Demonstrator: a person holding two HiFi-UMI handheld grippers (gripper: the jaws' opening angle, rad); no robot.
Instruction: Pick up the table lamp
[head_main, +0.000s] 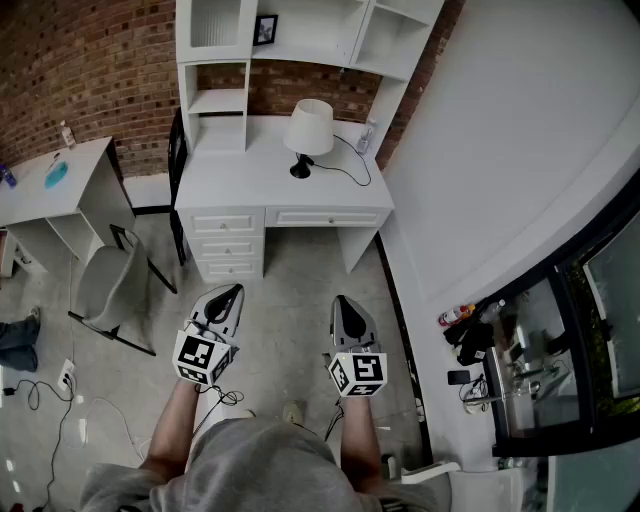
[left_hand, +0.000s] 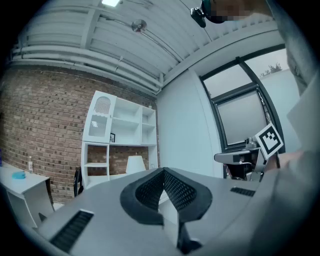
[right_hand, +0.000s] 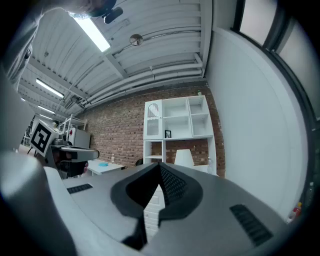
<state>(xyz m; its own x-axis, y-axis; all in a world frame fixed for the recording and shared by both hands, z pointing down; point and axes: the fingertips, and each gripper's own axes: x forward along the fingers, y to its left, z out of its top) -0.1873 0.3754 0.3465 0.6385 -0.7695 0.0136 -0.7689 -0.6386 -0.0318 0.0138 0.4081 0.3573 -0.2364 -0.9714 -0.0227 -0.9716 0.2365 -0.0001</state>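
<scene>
Grey jaws of the left gripper (left_hand: 163, 171) are pressed together on nothing, and so are those of the right gripper (right_hand: 159, 165). Both are well short of the white desk (head_main: 235, 185), where the table lamp (head_main: 308, 132) stands. It is probably light and top-heavy, with a flimsy shade. The dark stem (head_main: 302, 160) looks the firmest hold, minding the cord (head_main: 352, 168)

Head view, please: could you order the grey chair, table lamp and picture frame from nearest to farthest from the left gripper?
1. Grey chair, low at the left.
2. Table lamp, on the desk ahead.
3. Picture frame, upper shelf.
</scene>
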